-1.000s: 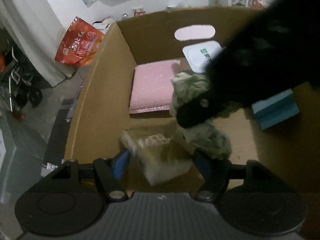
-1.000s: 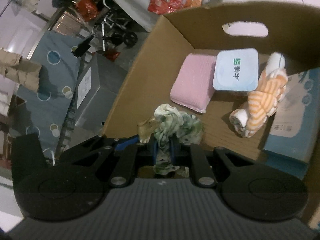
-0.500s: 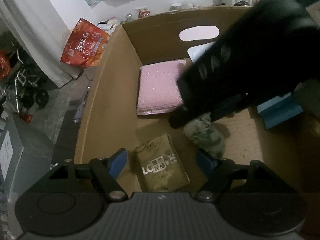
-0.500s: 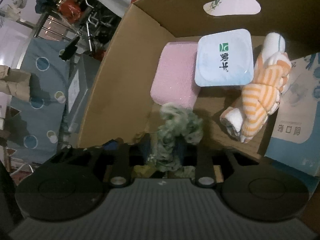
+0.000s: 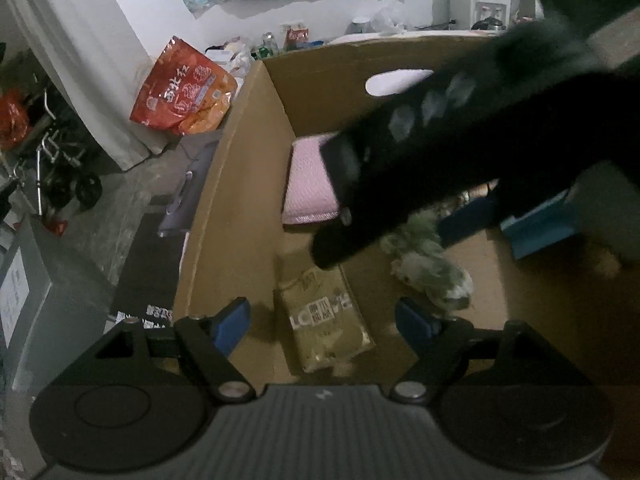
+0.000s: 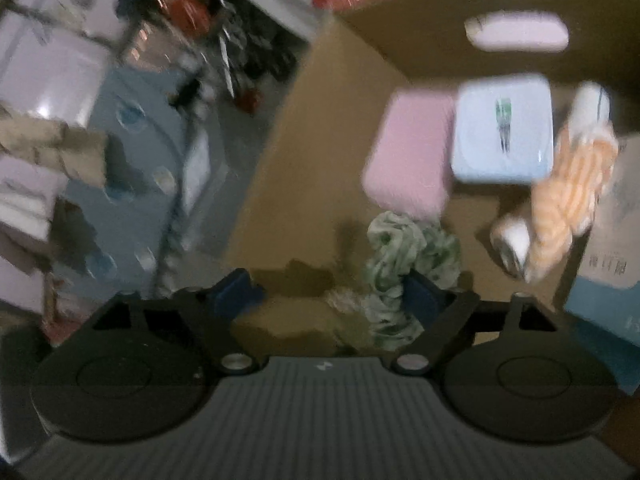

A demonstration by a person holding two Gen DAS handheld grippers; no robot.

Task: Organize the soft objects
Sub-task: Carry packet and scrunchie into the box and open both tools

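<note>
Box: cardboard box is the landmark; all the soft things lie on its floor, under the handle slot in its far wall
Cloth: green-and-white crumpled cloth rests on the box floor near the middle, just in front of the pink pad; in the left wrist view it lies beside the olive packet
Right gripper: right gripper stands wide over the box floor; its jaws have just been opening, and the cloth sits loose between them, brushing the right-hand pad, with no squeeze on it that I can see; the view is blurred
Left gripper: left gripper stands wide and holds nothing; the olive packet lies flat on the box floor between its blue pads, untouched
Other contents: pale blue tissue pack partly on the pink pad toward the box's far wall; orange-striped rolled towel to its right; a blue carton against the box's right side
Handling of cloth: likely very light, limp and compressible; it should bunch under the pads rather than slip, and it will not break; best taken at its thickest bunched middle, since a loose edge would only trail
Handling of packet: probably light, with a slick wrapper; pinch across its narrow width
</note>
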